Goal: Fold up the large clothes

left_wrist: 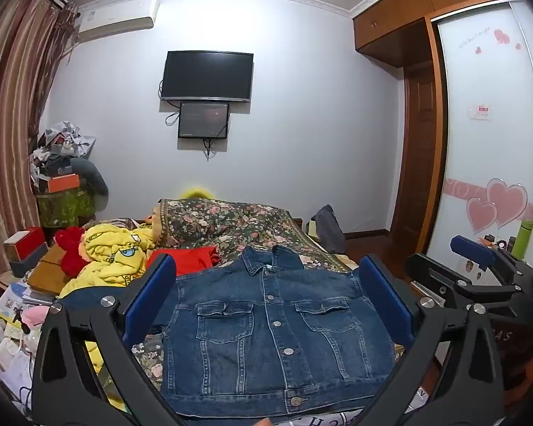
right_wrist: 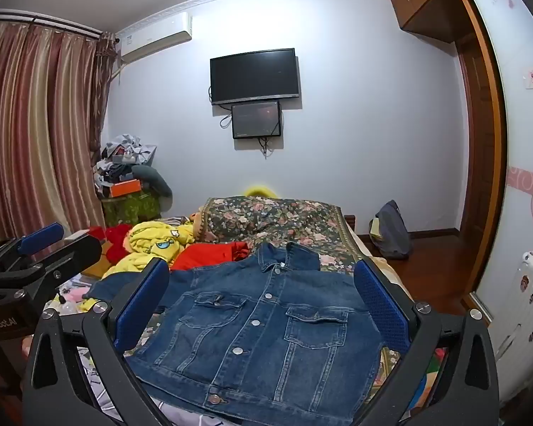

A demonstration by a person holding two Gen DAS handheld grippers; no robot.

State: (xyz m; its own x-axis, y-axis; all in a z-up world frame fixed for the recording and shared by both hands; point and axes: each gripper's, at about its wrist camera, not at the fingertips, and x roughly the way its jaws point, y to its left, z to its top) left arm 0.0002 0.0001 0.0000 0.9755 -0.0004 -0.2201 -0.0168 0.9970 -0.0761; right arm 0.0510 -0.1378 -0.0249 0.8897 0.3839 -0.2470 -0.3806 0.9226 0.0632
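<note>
A blue denim jacket (left_wrist: 270, 333) lies flat and buttoned on the bed, front up, collar toward the far wall. One sleeve spreads out to the left. My left gripper (left_wrist: 266, 305) hovers above its near half, wide open, blue pads apart and holding nothing. The right gripper (left_wrist: 479, 259) shows at the right edge of the left wrist view. In the right wrist view the jacket (right_wrist: 263, 333) lies just ahead, and my right gripper (right_wrist: 263, 305) hangs over it open and empty. The left gripper (right_wrist: 35, 245) appears at the left edge there.
A floral quilt (left_wrist: 231, 223) covers the bed's far end. Yellow cartoon clothing (left_wrist: 113, 252) and a red garment (left_wrist: 192, 259) lie left of the jacket. Boxes and clutter (left_wrist: 25, 284) crowd the left side. A wardrobe (left_wrist: 490, 124) stands at right; a grey bag (right_wrist: 391, 234) sits on the floor.
</note>
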